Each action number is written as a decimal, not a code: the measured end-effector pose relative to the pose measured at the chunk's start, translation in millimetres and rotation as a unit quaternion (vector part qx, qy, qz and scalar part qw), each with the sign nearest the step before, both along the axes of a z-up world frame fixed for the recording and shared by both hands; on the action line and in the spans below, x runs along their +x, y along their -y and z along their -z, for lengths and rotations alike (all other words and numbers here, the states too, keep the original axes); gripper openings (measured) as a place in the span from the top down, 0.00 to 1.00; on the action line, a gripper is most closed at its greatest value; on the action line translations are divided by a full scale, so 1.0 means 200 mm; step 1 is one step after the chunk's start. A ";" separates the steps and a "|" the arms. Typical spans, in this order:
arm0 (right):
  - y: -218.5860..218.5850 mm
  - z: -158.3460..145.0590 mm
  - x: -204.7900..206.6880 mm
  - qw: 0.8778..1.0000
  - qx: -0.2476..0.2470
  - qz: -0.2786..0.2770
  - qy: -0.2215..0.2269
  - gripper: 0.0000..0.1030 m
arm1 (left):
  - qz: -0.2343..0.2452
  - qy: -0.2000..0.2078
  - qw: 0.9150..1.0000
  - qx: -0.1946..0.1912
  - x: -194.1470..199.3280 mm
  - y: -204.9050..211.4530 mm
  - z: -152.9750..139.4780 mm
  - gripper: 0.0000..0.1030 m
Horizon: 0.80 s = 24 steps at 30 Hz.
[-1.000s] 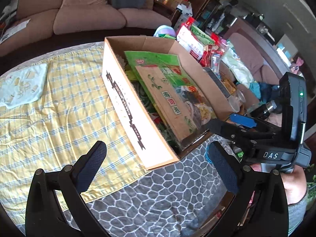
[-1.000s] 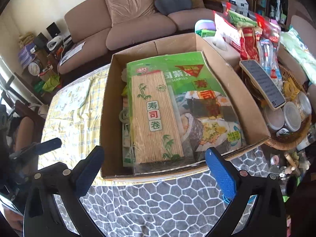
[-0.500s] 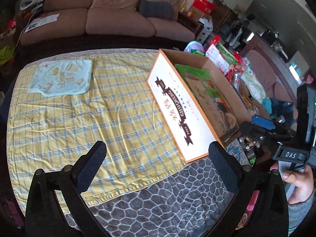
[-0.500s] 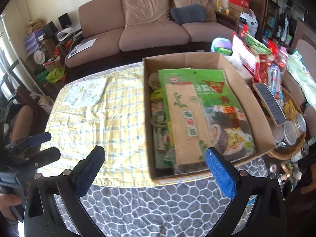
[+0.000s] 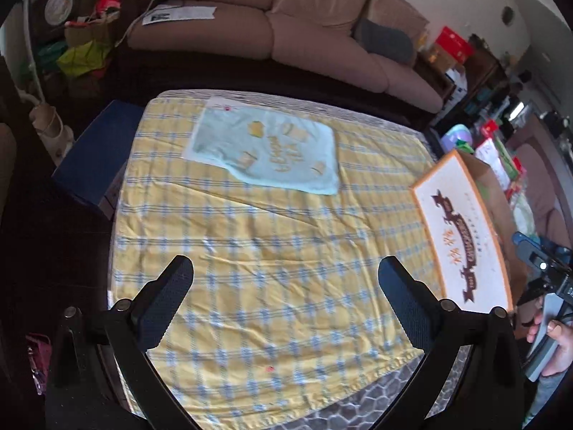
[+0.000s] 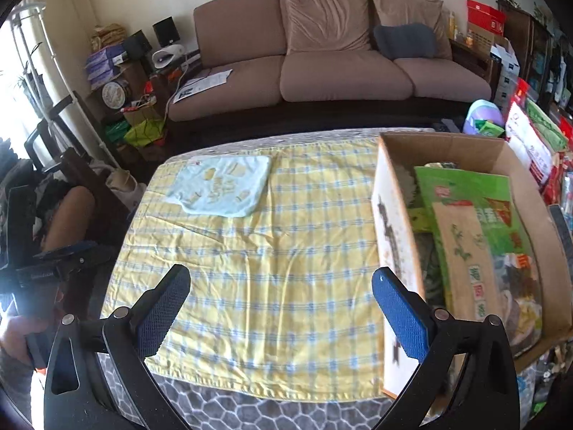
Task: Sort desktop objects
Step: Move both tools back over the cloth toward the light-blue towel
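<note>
A cardboard box (image 6: 394,211) stands on the right of the table, holding a green seaweed packet (image 6: 472,186) and a bamboo sushi mat (image 6: 465,251); its white printed side shows in the left wrist view (image 5: 462,236). A light blue small towel (image 5: 268,150) lies flat on the yellow checked cloth (image 5: 268,251) at the far side, also in the right wrist view (image 6: 222,186). My left gripper (image 5: 286,294) is open and empty over the cloth. My right gripper (image 6: 283,308) is open and empty, its right finger beside the box's near left corner.
A brown sofa (image 6: 340,57) runs behind the table. Snack bags and packets (image 6: 537,136) crowd the far right beyond the box. A grey patterned cover (image 6: 250,408) shows at the table's near edge. Clutter and boxes (image 6: 118,68) stand at the left.
Both grippers have swung left, away from the box and toward the open cloth and towel. The box has slid to the right edge of both views. Both stay open and empty.
</note>
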State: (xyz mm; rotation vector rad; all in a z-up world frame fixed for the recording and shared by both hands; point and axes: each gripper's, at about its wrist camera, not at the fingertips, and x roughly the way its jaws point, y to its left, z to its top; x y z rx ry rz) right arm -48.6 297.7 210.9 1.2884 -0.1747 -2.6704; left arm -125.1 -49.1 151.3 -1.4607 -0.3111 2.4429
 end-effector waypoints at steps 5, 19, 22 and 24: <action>0.15 0.19 -0.24 1.000 -0.022 -0.012 0.011 0.01 | -0.028 0.024 0.999 -0.018 -0.27 0.20 0.19 0.00; 0.25 0.75 -0.86 0.985 -0.160 0.026 0.064 0.33 | -0.051 0.066 0.996 -0.004 -0.89 0.36 0.59 0.00; 0.27 0.83 -0.93 0.982 -0.169 0.026 0.074 0.33 | -0.056 0.070 0.996 -0.010 -0.95 0.32 0.66 0.00; 0.28 0.87 -0.96 0.983 -0.168 0.028 0.074 0.33 | -0.055 0.070 0.996 -0.005 -0.98 0.30 0.69 0.00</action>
